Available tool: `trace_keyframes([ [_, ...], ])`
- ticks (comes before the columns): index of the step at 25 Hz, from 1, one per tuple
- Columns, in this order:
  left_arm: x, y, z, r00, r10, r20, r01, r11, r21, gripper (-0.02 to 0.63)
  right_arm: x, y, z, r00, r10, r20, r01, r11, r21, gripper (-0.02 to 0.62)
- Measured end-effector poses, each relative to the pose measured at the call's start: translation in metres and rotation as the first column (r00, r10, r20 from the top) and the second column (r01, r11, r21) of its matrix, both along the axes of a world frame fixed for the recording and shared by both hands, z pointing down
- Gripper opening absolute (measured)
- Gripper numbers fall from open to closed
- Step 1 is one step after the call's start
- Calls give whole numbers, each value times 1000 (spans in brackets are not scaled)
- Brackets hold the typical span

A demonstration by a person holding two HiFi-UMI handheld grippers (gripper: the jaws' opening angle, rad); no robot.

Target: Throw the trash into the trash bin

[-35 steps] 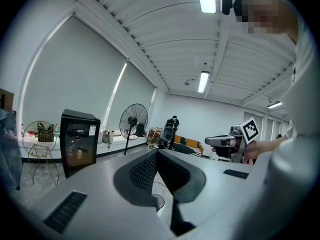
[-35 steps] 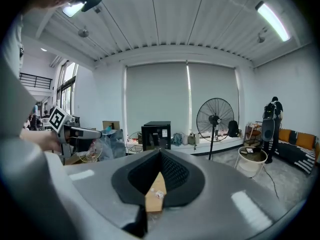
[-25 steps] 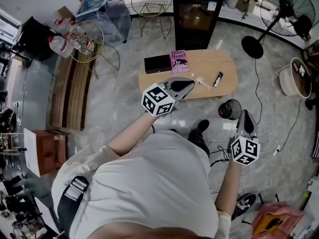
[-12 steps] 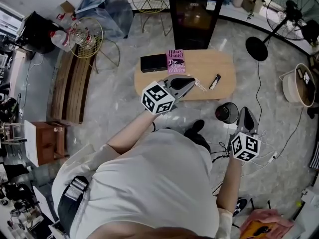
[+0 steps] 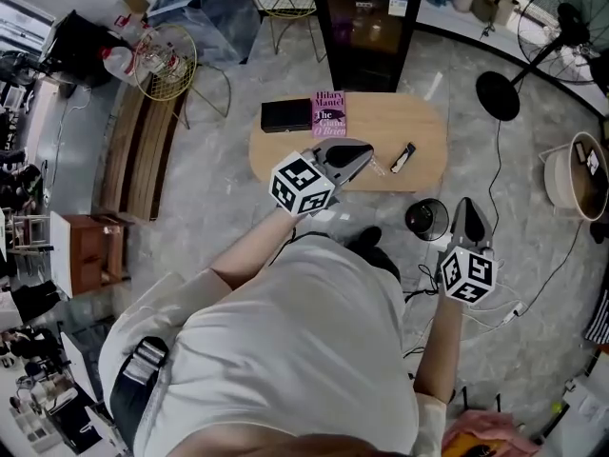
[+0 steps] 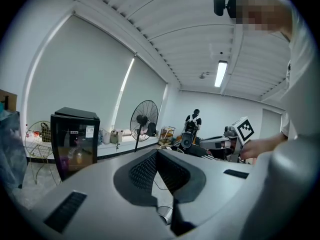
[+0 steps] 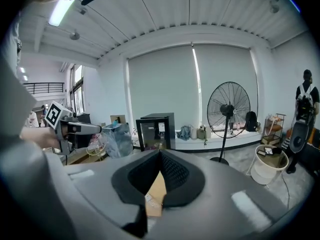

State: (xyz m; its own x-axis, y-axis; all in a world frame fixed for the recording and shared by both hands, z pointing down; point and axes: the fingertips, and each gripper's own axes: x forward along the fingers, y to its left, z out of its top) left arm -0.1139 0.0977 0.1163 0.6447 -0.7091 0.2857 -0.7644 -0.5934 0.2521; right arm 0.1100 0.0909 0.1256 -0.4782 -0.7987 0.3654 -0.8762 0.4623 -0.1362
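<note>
**A:** What is the trash, and where is it?

**B:** My guess is the clear wrapper (image 5: 379, 166). It is a crumpled scrap near the front edge of the table (image 5: 423, 131), towards the right end. A small black item (image 5: 403, 156) lies just beside it. I cannot tell what that is, or whether it counts as trash too.

**A:** How will it handle?

**B:** I judge it light, soft and probably slick. It should crush flat under a pinch and won't break. I would take it at the bunched middle, not by a loose corner that could slip out.

**A:** And your fingers?

**B:** My left gripper (image 5: 368, 155) hovers over that front edge, its tip just beside the wrapper. Its fingers (image 6: 145, 171) are pressed together with nothing between them. My right gripper (image 5: 467, 204) is off the table's right end, over the floor (image 5: 219, 188). Its fingers (image 7: 172, 174) are pressed together too, and empty as far as I can see.

**A:** The bin?

**B:** The trash bin (image 5: 425, 219) stands on the floor just off the table's front right, near my right gripper. A black box (image 5: 285, 115) and a pink book (image 5: 328, 114) sit at the table's rear edge, well clear of the wrapper.
</note>
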Motion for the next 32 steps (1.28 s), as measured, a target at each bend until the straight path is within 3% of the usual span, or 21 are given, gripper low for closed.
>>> trace_keyframes([
  [7,28,-32,9,999,-50,11,50,999,-7,6,26,-35,22,999,-51,-1,51,998,-32,11],
  [18,41,-52,36,994,-93,54,96,994,-60,6,36,-60,49,996,-91,-2,90,994,-64,11],
  [32,32,-92,66,997,-42,66,48,995,-92,6,26,-82,83,999,-44,-23,41,989,-145,11],
])
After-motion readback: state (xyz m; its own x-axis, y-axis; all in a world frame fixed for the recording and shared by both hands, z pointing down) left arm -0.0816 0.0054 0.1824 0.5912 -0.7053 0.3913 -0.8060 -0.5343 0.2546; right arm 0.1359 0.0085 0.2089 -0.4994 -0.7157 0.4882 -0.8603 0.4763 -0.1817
